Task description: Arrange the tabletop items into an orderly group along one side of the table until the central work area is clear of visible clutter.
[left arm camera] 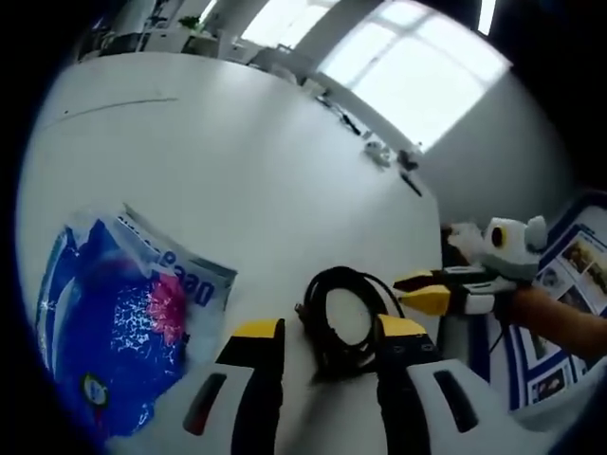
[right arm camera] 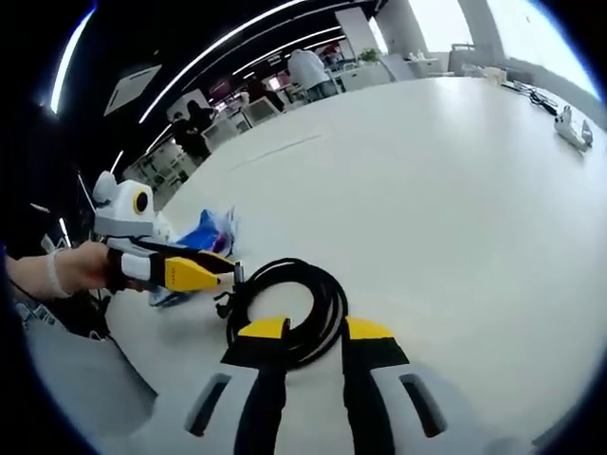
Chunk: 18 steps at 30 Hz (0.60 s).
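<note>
in the left gripper view, the left gripper [left arm camera: 327, 334] is seen released, its yellow-tipped jaws spread apart with the coiled black cable [left arm camera: 343, 318] lying between and just ahead of them on the white table [left arm camera: 237, 171]. the right gripper [left arm camera: 427, 289] is seen entering from the right, its jaws brought together beside the coil. a blue plastic bag [left arm camera: 119, 322] lies flat to the left. in the right gripper view, the right gripper [right arm camera: 313, 332] is seen with jaws apart at the coiled black cable [right arm camera: 285, 308]; grasp cannot be told.
</note>
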Each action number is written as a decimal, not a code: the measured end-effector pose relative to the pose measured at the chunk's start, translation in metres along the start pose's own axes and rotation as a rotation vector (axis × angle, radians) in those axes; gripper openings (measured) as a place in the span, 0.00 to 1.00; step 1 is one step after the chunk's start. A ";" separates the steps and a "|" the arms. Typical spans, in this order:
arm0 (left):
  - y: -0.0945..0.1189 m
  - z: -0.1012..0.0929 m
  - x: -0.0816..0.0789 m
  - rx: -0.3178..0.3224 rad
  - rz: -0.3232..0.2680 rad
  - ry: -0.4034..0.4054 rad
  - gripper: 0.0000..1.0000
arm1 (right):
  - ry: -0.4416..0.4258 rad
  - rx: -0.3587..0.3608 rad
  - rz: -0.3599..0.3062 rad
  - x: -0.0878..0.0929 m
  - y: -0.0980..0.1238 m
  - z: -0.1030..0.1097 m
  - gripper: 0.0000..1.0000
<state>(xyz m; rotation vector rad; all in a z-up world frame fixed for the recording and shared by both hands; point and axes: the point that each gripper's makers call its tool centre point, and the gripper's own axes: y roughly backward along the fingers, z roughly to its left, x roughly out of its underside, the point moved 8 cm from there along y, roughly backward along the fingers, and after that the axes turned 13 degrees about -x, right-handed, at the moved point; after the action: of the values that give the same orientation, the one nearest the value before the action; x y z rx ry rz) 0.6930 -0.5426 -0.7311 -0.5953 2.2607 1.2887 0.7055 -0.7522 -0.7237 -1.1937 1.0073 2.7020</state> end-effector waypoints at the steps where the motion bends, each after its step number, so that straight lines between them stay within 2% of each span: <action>1: 0.001 0.000 -0.001 -0.002 -0.004 -0.001 0.35 | 0.007 -0.003 0.000 -0.001 0.000 0.001 0.19; 12: 0.012 -0.001 -0.006 -0.009 -0.027 0.010 0.34 | 0.116 -0.007 0.036 -0.020 0.010 0.001 0.20; 18: 0.023 0.003 -0.009 -0.026 -0.058 0.023 0.34 | 0.166 -0.020 0.058 -0.030 0.007 0.004 0.19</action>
<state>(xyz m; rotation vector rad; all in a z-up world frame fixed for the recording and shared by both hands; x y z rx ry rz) 0.6876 -0.5282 -0.7114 -0.6830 2.2311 1.2906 0.7221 -0.7485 -0.6979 -1.4343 1.0511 2.6986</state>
